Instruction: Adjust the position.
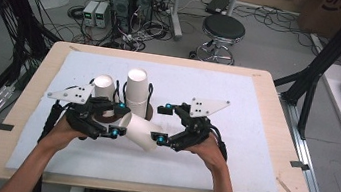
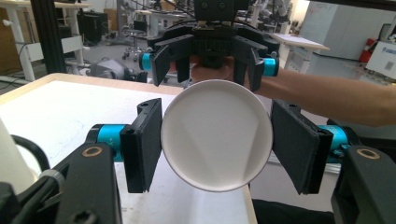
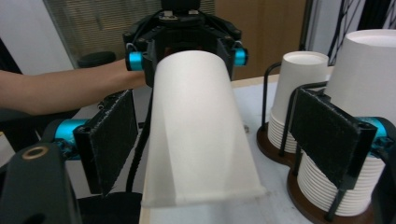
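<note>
Left tool clamped on narrow end of white paper cup, held level at frame centre above white surface. Right tool spread wide around cup's rim end, pads clear. Behind, two cup stacks in wire holders.

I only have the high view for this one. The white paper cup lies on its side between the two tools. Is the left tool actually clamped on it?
Observer: Yes. In the left gripper view the left tool has its jaws against both sides of the paper cup.
Operator: And the right tool?
Observer: Open. In the right gripper view the right tool has its jaws standing clear of the cup on both sides.
Operator: What holds the two stacks behind?
Observer: The shorter cup stack and the taller cup stack each sit upside down on a round brown base inside black wire uprights.
</note>
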The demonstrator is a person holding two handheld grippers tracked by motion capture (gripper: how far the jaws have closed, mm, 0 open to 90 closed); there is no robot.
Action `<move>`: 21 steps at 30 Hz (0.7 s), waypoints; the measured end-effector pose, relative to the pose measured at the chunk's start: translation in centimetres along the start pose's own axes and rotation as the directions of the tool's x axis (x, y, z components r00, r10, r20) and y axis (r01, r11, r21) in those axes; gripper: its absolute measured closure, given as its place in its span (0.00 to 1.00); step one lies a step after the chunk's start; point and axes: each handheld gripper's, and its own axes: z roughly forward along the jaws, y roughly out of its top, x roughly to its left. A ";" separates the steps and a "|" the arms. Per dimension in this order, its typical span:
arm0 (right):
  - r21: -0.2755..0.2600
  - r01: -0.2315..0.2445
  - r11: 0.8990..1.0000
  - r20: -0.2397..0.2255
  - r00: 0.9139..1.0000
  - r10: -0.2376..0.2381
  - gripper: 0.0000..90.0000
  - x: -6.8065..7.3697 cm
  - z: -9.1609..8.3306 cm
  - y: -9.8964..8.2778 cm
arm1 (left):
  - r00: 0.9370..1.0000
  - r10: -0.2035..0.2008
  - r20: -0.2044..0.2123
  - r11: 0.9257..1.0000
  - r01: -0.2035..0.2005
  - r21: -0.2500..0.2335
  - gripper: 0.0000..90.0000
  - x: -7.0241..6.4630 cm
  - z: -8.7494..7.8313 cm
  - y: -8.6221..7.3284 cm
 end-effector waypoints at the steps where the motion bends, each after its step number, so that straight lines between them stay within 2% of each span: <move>1: 0.003 -0.001 1.000 -0.007 1.000 0.001 0.18 0.1 0.1 0.1 | 1.000 -0.003 0.006 1.000 0.003 0.001 0.41 0.0 0.1 0.0; 10: 0.038 0.000 0.999 -0.063 0.998 0.003 0.17 0.2 1.6 0.1 | 1.000 0.006 0.016 1.000 -0.006 -0.002 0.41 -0.2 0.4 0.1; 21: 0.080 -0.009 0.997 -0.099 0.995 0.016 0.17 0.3 3.0 -0.2 | 1.000 0.010 0.027 0.999 -0.009 -0.033 0.41 -0.4 0.1 0.3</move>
